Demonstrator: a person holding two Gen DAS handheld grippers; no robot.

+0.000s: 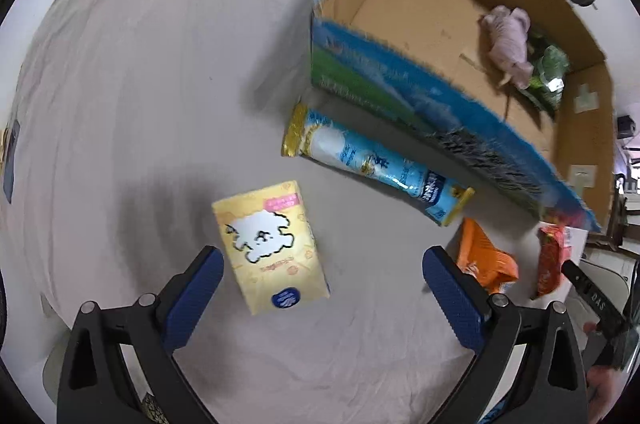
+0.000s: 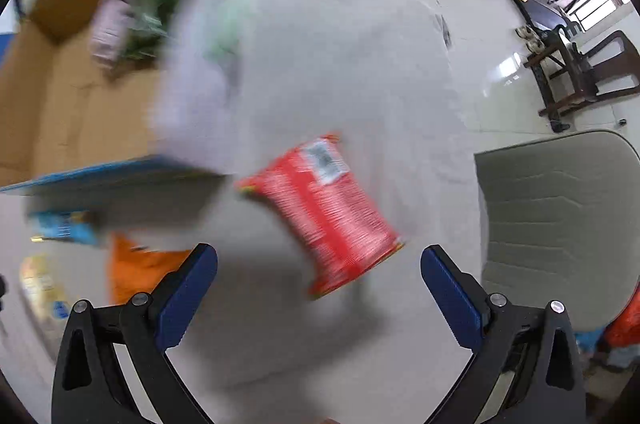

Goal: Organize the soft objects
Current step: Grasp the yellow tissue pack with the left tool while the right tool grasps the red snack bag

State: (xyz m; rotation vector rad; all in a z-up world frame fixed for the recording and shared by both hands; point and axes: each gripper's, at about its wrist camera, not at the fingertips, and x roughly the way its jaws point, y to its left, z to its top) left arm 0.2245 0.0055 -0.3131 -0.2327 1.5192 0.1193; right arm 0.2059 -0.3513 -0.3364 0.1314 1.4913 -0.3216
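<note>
While both grippers hang above the cloth-covered table (image 1: 160, 84) with nothing in them, I judge the step in hand to be two pick-ups, one per side. My left gripper (image 1: 322, 264) has its jaws spread wide, and the yellow tissue pack (image 1: 272, 248) lies flat on the cloth just ahead, nearer the left finger than the right. My right gripper (image 2: 319, 262) is just as wide open, with the red snack packet (image 2: 324, 212) lying tilted between and beyond its fingers; that view is smeared, so I cannot judge height above it.

To do this well, I would centre each pack between the fingers before closing, shifting the left gripper so the tissue pack sits midway, and turn the right wrist so the fingers meet the red packet across its narrow width. I would close gently, since these packs look likely to crumple.

The cardboard box (image 1: 400, 96) stands open nearby, already holding a pale pink plush (image 1: 510, 42) and a green packet (image 1: 550, 72). A blue tube-shaped pack (image 1: 376, 164) and an orange packet (image 1: 486, 256) wait on the cloth beside the box.
</note>
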